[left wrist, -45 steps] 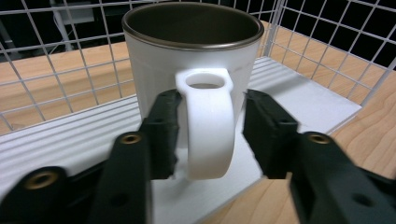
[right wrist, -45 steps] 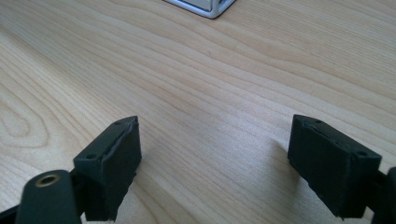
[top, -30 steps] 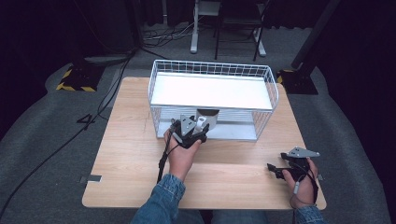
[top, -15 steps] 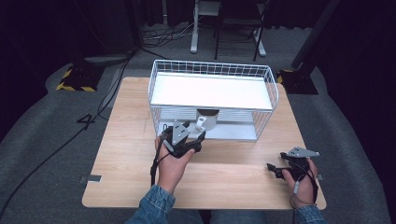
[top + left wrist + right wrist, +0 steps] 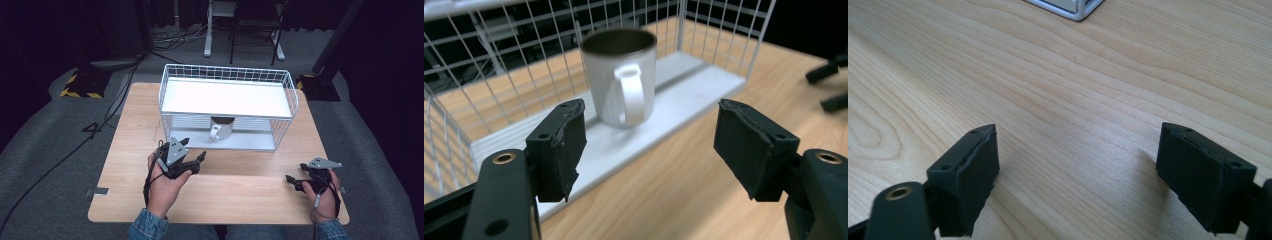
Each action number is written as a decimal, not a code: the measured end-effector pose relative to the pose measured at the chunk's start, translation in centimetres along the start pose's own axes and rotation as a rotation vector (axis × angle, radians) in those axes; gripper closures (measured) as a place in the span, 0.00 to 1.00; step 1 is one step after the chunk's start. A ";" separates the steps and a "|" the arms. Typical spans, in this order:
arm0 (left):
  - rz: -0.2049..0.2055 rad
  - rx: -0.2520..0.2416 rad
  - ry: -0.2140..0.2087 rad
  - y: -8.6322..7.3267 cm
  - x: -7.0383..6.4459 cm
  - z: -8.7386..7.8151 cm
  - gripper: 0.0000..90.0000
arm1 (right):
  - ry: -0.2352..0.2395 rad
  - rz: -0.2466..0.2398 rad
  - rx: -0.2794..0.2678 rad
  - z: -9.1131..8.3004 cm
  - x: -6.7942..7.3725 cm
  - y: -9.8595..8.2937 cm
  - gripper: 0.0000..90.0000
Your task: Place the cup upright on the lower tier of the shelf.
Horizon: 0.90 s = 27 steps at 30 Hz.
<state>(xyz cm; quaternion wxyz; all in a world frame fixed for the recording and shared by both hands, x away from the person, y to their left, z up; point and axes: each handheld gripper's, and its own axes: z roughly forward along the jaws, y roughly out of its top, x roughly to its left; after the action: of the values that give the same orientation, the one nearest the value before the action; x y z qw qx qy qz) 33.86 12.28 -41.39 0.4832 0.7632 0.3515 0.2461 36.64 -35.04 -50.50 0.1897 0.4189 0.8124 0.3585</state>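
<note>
A white mug (image 5: 220, 129) with a dark inside stands upright on the lower shelf of a white wire rack (image 5: 228, 75), its handle toward the front. In the left gripper view the mug (image 5: 620, 75) sits a short way beyond the open jaws, untouched. My left gripper (image 5: 192, 150) hovers over the table just in front and to the left of the rack, open and holding nothing. My right gripper (image 5: 293, 181) rests low near the table's front right corner, pointing left. In its own view the right gripper (image 5: 1078, 160) is open over bare wood.
The wooden table (image 5: 135, 130) carries the rack at its back middle. The rack's upper white shelf (image 5: 225, 97) covers the mug from above. A corner of the rack's base (image 5: 1068, 7) lies ahead of the right gripper. Dark floor, cables and chair legs surround the table.
My left gripper has drawn back from the rack's front, toward the person and leftward, away from the mug. The mug stays on the lower shelf. The right gripper has not moved.
</note>
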 end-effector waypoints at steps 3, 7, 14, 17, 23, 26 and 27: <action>0.014 0.029 -0.005 -0.7 0.2 -0.8 0.33 | 0.000 0.000 0.000 0.0 0.0 0.0 0.20; 0.045 0.063 0.000 -1.6 0.3 -1.8 0.33 | 0.000 0.000 0.000 0.0 0.0 0.0 0.20; 0.029 0.099 -0.014 -3.2 0.8 -3.8 0.32 | -0.001 0.001 0.000 0.0 0.0 0.0 0.20; 0.011 0.102 -0.010 -3.6 1.1 -4.6 0.31 | -0.001 0.001 0.000 0.0 0.0 0.0 0.20; -0.016 0.175 -0.030 -5.3 1.9 -5.0 0.30 | -0.001 0.001 0.000 0.0 0.0 0.0 0.20; -0.010 0.220 -0.040 -6.3 2.4 -5.1 0.29 | -0.001 0.000 0.000 0.0 0.0 0.0 0.20; -0.013 0.229 -0.044 -6.5 2.5 -5.1 0.29 | -0.001 0.001 0.000 0.0 0.0 0.0 0.20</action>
<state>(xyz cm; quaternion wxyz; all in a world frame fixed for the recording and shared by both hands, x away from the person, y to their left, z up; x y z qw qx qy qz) 29.86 18.93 -45.11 0.4018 0.8163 0.3717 0.1844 36.64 -35.03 -50.50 0.1900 0.4194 0.8122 0.3583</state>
